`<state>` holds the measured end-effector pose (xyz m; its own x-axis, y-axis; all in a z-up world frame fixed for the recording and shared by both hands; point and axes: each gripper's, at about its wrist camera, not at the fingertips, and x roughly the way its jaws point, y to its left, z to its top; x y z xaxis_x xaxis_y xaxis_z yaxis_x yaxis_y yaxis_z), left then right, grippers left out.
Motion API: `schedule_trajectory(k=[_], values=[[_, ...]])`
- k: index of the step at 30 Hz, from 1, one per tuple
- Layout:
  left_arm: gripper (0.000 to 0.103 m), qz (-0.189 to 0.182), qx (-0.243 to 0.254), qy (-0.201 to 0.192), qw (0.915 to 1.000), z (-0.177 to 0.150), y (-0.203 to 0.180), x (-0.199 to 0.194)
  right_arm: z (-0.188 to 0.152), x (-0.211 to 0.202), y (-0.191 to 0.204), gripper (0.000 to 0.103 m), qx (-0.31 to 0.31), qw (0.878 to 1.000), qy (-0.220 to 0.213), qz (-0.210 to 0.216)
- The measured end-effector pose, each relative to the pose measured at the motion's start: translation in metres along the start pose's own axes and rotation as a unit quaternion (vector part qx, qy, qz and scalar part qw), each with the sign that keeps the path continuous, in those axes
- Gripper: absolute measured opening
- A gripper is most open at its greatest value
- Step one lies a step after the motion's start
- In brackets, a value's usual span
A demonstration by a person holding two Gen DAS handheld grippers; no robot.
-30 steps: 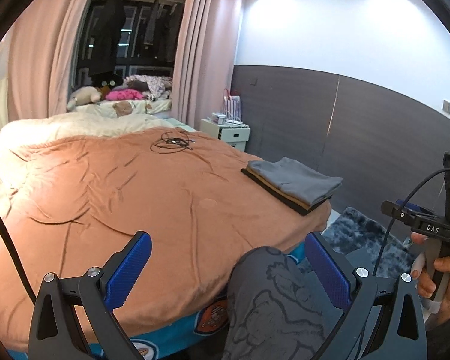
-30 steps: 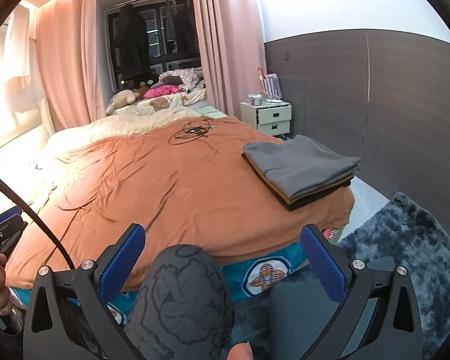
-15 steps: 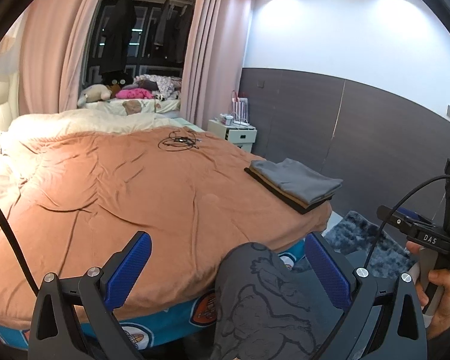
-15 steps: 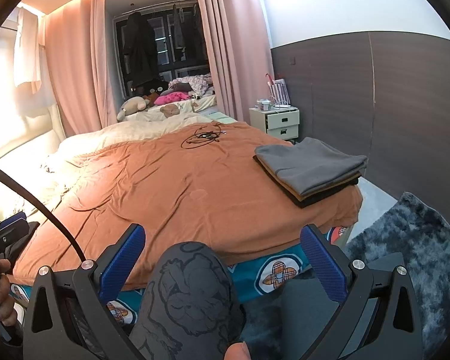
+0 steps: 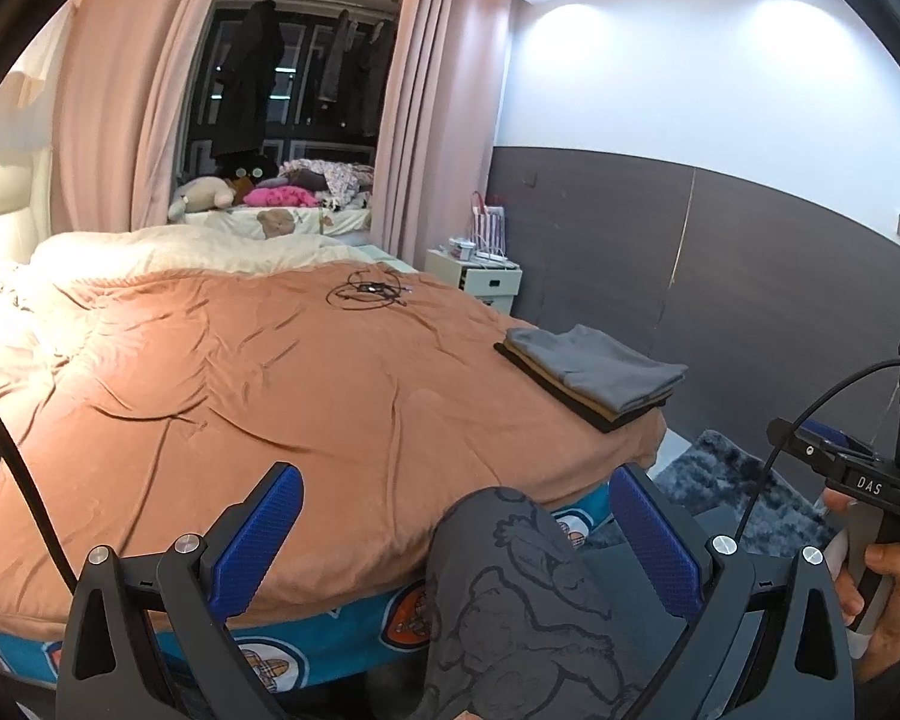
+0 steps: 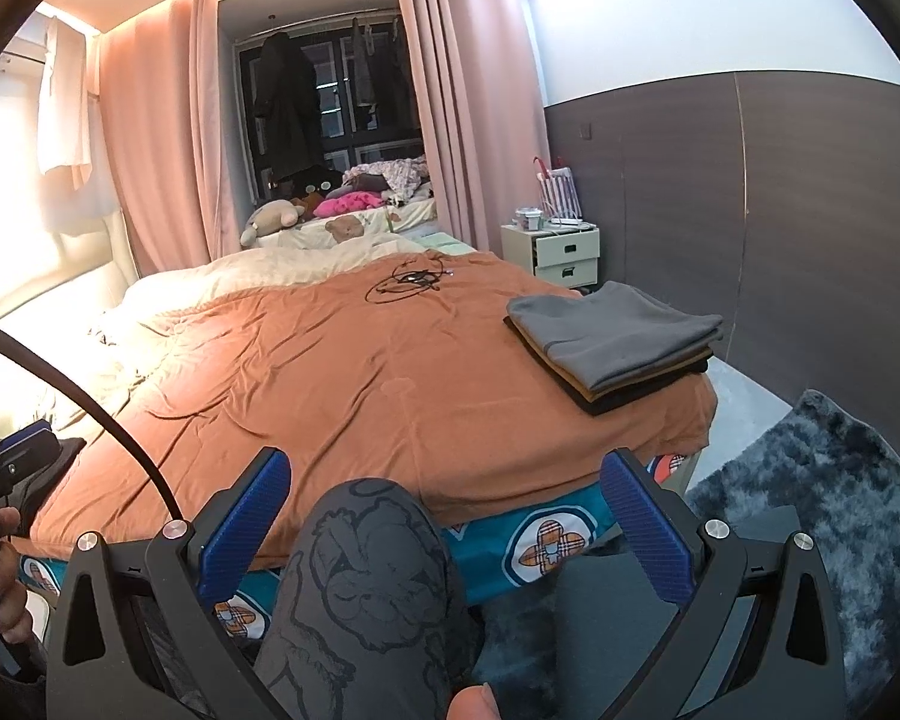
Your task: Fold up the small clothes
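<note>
From the left wrist, the left claw (image 5: 453, 516) gapes wide and empty above a knee, the folded clothes (image 5: 594, 373) stacked at the bed's (image 5: 270, 396) right edge, while the right wrist shows the right claw (image 6: 444, 498) equally wide, the stack (image 6: 615, 342) well ahead.

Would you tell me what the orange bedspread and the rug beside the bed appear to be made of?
The orange bedspread looks like soft, matte plush or fleece: it lies in gentle creases without shine. The rug seems a long-pile shaggy synthetic, with mottled grey tufts; the fibre itself cannot be told.
</note>
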<state>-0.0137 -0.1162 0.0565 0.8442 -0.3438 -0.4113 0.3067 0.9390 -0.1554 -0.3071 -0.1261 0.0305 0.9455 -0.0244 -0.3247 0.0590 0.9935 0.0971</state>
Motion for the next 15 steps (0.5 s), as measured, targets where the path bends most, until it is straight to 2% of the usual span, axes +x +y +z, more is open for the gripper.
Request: schedule_trajectory(k=[15], values=[[0.102, 0.004, 0.014, 0.005, 0.9999, -0.005, -0.0049, 0.0018, -0.0056, 0.0009, 0.0034, 0.103, 0.002, 1.0, -0.004, -0.009]])
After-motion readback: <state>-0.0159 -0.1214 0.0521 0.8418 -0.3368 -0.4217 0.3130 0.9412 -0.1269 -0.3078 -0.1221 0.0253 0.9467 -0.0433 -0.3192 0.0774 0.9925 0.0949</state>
